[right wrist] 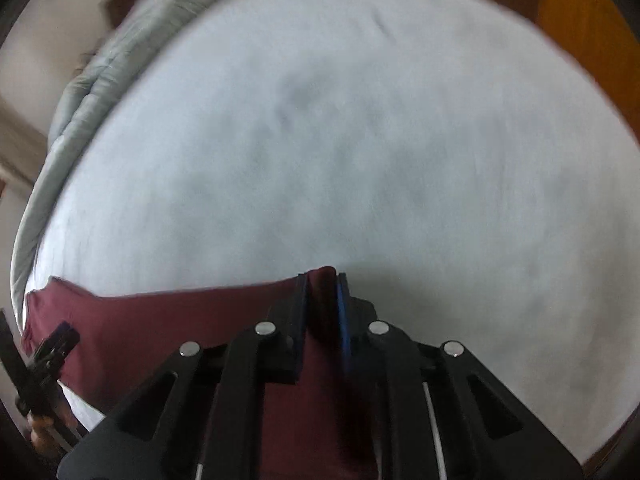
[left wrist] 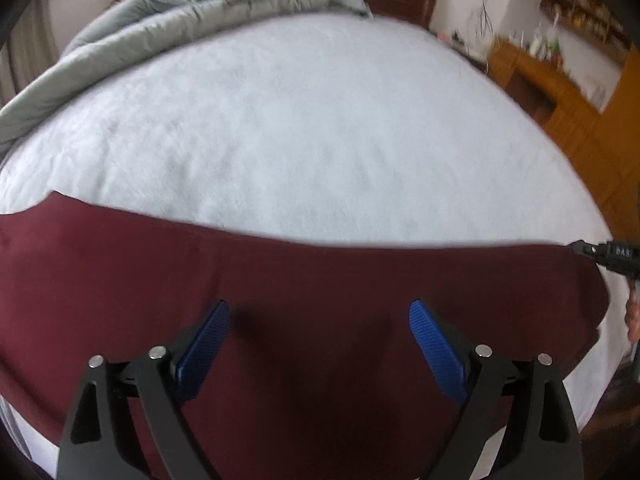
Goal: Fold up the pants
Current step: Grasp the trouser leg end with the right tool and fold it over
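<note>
**Right gripper pinches the pants; left gripper spread above them**

Nearest the left wrist camera, the left gripper (left wrist: pixel 319 316) points forward over the maroon pants (left wrist: pixel 120 280), its blue pads (left wrist: pixel 434 346) spread wide with bare cloth showing between them; whether they touch the cloth cannot be told. The pants lie in a broad band across the near edge of the white bed (left wrist: pixel 312 128), their far edge running the full width of the view. At the right end of that edge the right gripper (left wrist: pixel 580 248) reaches in from the side.

In the right wrist view, the right gripper (right wrist: pixel 322 280) has its fingers pressed together on a raised fold of the pants (right wrist: pixel 160 320), which stretch away leftward along the bed (right wrist: pixel 360 120). The left gripper (right wrist: pixel 56 340) sits at the far left of the pants. A grey quilt (left wrist: pixel 180 12) is bunched along the bed's far left side.
</note>
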